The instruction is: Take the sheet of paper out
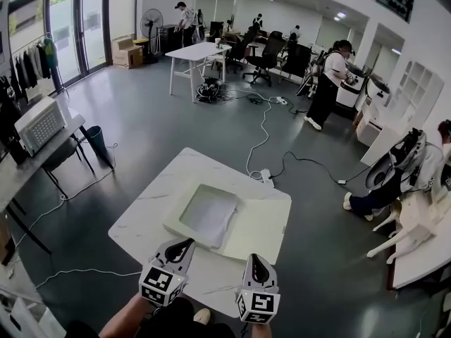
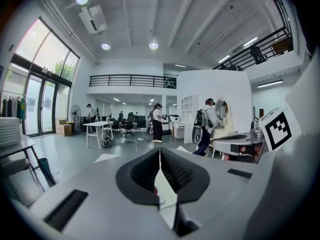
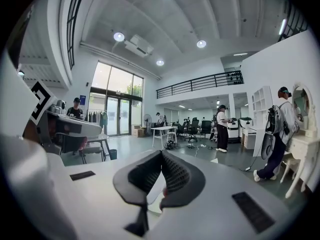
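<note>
1. Nearest of all, at 6 o'clock in the head view, the left gripper (image 1: 186,244) and the right gripper (image 1: 252,258) sit side by side over the near edge of the white marbled table (image 1: 141,218), both pointing toward 12 o'clock
2. Left gripper (image 2: 160,150): in its own view the dark ribbed jaws meet at the tips. Only pale surface shows through the gap lower down, and nothing can be seen pinched
3. Right gripper (image 3: 161,153): its jaws are fully closed, tip against tip, and hold nothing
4. A cream folder (image 1: 264,224) lies flat on the table, its near edge just beyond both grippers; whether the left tip touches it cannot be told
5. The sheet of paper (image 1: 209,213) is white and lies inside the folder's left half, at 1 o'clock from the left gripper
6. Beyond the table, at 12 o'clock, a cable (image 1: 264,129) runs across the grey floor; a person (image 1: 328,83) stands at 1 o'clock
</note>
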Tool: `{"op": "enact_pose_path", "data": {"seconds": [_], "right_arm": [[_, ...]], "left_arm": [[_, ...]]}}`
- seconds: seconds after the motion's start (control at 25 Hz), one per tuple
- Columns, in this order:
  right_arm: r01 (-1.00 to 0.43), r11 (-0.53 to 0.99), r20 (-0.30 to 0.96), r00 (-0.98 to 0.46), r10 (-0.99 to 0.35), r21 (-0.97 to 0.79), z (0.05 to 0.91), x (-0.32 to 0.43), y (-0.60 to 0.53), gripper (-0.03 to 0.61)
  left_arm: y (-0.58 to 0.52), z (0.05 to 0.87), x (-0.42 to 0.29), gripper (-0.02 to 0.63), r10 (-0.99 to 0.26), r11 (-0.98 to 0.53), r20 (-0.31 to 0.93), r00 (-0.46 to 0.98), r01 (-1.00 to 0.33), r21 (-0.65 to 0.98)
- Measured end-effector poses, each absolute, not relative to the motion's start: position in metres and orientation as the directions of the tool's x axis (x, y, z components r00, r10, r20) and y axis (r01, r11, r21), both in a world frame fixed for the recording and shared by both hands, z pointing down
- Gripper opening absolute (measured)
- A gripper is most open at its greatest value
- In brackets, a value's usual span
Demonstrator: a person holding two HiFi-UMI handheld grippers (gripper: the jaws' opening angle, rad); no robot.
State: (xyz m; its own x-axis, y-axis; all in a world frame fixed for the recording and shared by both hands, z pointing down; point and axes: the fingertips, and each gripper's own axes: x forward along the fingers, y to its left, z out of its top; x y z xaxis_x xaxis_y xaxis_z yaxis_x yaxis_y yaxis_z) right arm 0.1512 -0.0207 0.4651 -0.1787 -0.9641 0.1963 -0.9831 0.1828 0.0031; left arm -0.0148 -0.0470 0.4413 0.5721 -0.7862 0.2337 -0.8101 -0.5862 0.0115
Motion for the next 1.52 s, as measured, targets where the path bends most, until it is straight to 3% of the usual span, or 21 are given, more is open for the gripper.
{"op": "enact_pose_path", "data": {"seconds": [0.56,1.52], "right_arm": [[-0.985,0.169,0.261,-0.172,-0.950,-0.035,0.495,0.144,-0.106,0.017],[-0.992,0.071,0.570,-0.116,-0.813,-0.100,0.684,0.121,-0.312,0.017]], "left_arm": [[-0.136,0.466,-0.027,0.028,-0.771,-0.584,0.287,0.569,-0.811,0.037],[-0.349,0.651,-0.039,0.028,-0.561,-0.635,0.545,0.623,-0.746,0.199]]}}
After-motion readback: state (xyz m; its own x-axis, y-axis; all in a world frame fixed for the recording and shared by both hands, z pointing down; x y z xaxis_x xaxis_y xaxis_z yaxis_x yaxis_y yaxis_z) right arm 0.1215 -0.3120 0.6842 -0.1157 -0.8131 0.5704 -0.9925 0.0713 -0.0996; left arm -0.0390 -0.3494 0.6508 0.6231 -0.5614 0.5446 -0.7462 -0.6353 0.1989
